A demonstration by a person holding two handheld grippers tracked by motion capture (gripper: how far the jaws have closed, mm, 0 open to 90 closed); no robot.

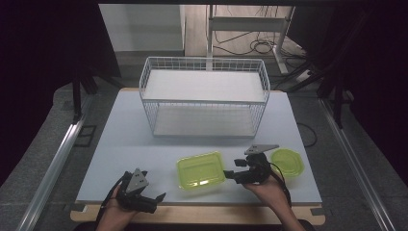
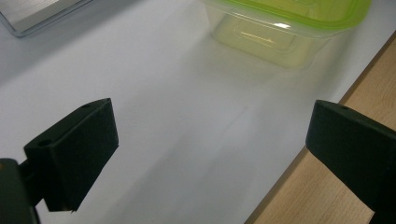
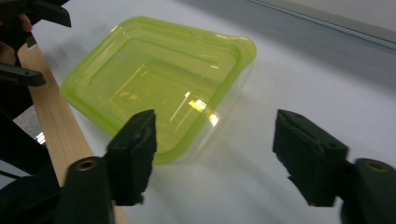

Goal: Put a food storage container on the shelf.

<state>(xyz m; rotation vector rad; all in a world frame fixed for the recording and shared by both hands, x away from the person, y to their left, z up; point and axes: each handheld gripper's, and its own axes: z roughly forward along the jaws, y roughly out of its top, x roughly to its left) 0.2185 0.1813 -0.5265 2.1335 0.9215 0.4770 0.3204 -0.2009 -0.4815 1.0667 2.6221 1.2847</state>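
A rectangular clear container with a lime-green lid (image 1: 200,169) sits on the white table near its front edge. It fills the middle of the right gripper view (image 3: 159,84) and the top of the left gripper view (image 2: 280,28). My right gripper (image 1: 232,169) is just right of it, pointing left; its jaws (image 3: 215,154) stand apart, open, with the container's near corner in front of the left jaw and nothing pressed. My left gripper (image 1: 156,202) rests at the front left, jaws wide open (image 2: 212,140) over bare table, pointing toward the container.
A smaller round green-lidded container (image 1: 286,162) lies behind my right hand. A white wire basket with two levels (image 1: 204,96) stands at the back middle of the table (image 1: 125,144). A wooden strip (image 1: 202,211) runs along the front edge.
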